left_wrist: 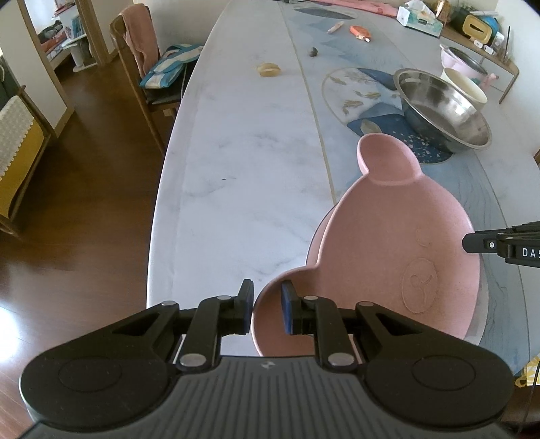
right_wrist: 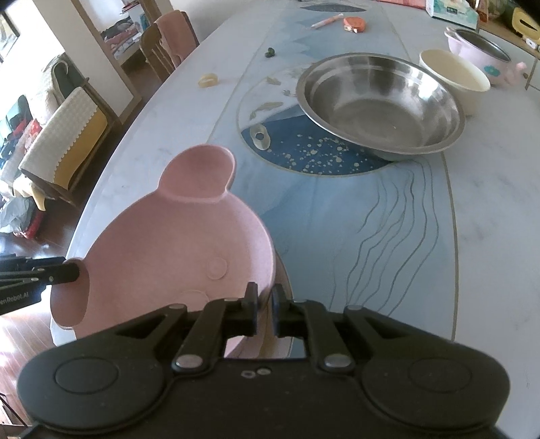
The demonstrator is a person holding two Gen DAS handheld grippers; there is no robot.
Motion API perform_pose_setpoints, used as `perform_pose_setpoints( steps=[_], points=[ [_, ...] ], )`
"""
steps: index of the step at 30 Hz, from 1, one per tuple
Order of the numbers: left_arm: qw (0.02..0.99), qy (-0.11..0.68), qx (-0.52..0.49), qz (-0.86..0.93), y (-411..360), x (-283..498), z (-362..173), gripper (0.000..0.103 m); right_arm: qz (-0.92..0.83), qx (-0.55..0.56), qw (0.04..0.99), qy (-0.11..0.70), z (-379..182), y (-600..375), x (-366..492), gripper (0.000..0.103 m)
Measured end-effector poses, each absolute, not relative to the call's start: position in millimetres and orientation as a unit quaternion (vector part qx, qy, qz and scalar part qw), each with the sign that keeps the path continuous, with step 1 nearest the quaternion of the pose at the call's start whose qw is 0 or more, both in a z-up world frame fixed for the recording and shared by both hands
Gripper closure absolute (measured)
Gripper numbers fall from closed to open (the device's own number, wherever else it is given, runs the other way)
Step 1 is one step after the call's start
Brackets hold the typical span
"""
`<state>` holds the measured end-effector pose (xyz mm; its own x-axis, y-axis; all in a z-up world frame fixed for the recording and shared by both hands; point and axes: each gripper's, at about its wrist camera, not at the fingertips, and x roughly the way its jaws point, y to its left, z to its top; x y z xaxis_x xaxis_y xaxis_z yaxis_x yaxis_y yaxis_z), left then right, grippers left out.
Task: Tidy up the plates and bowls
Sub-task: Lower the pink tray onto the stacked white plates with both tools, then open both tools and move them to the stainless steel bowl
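Left to right, across the counter (left_wrist: 243, 162):

- Chair (left_wrist: 141, 77), beside the counter's left edge, a pink cloth over its back and a striped bag on its seat.
- Left claw (left_wrist: 267, 312), pointing steeply down; its two blue-padded fingers are drawn in on the rim of the near ear of the pink plate, one pad outside the rim, one inside.
- Pink plate (left_wrist: 388, 243), bear-shaped with two ear compartments and a faint face moulded into the main well; it sits tilted at the near end of the counter, over the blue patterned runner (right_wrist: 337, 219). The far ear points toward the steel bowl.
- Right claw (right_wrist: 265, 309), also angled down; fingers nearly pressed together, pinching the plate's near right rim.
- Steel bowl (right_wrist: 381, 104), empty, standing on the runner's dark round motif, apart from the plate.
- Cream bowl (right_wrist: 452, 72), just behind and right of the steel bowl; touching or not, cannot tell.
- Pink pot (right_wrist: 479, 50), further right, at the counter's far side.
- Small items at the far end: yellow ring (left_wrist: 268, 70), orange object (left_wrist: 359, 32), tissue box (left_wrist: 420, 18).
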<state>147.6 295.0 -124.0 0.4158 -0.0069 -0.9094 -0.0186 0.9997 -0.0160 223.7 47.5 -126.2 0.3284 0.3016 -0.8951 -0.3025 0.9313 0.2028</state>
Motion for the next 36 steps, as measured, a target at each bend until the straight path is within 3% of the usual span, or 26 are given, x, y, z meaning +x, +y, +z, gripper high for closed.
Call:
perform_pose_setpoints(
  steps=[4,18,23,31,33,35,36],
  points=[
    [0.841,0.540,-0.019,0.007,299,147,-122,0.086,0.185,-0.009,0.820,0.541,-121,48,223,0.086],
    [0.862,0.507,-0.018,0.014,294,134,-110,0.085,0.208,0.002,0.822,0.529,-106,39,212,0.074],
    [0.882,0.471,-0.013,0.019,285,123,-94,0.074,0.226,0.005,0.826,0.516,-93,36,200,0.069],
    [0.905,0.425,-0.019,-0.013,255,113,-60,0.072,0.245,0.003,0.846,0.474,-61,24,177,0.052],
    [0.910,0.414,-0.022,-0.024,245,113,-53,0.063,0.246,0.004,0.851,0.464,-53,18,173,0.049],
    [0.916,0.398,-0.021,-0.032,234,111,-46,0.042,0.247,0.005,0.857,0.452,-46,10,170,0.043],
    [0.921,0.387,-0.016,-0.034,227,111,-42,0.040,0.246,0.006,0.860,0.447,-43,7,170,0.042]
  ],
)
